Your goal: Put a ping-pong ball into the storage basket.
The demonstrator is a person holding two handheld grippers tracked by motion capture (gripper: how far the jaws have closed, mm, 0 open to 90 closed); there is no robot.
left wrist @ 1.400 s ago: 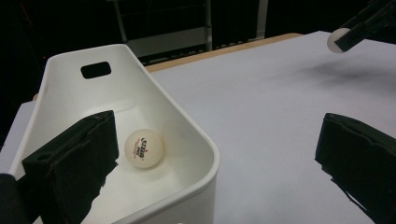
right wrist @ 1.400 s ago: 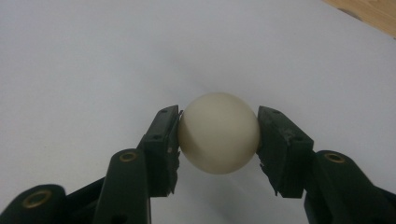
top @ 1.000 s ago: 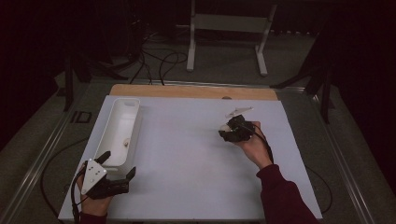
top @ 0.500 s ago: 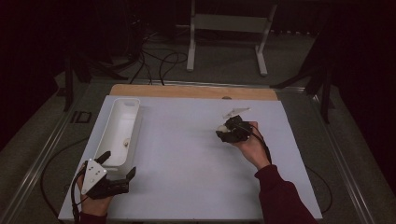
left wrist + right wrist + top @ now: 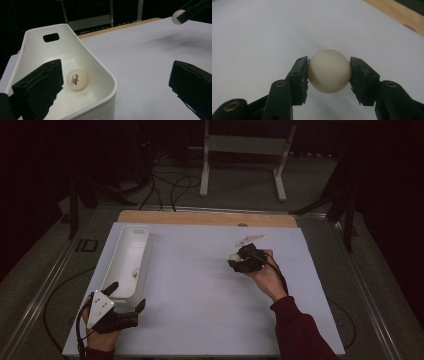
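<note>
The right gripper point(image 5: 329, 75) pinches a cream-white round plastic ball point(image 5: 329, 71), well to the right of the long white plastic bin point(image 5: 131, 251). The left gripper point(image 5: 125, 302), jaws spread wide and empty, rests at the bin's near end; a second printed white ball point(image 5: 77, 79) lies inside.

Bin point(image 5: 127, 257) sits at the worktop's point(image 5: 200, 320) left with 1 ball point(image 5: 77, 79) in it, the other ball point(image 5: 329, 70) well right.

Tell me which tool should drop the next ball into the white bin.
Right. The right tool already grips a ball; the left tool sits open beside the white bin, holding nothing.
</note>
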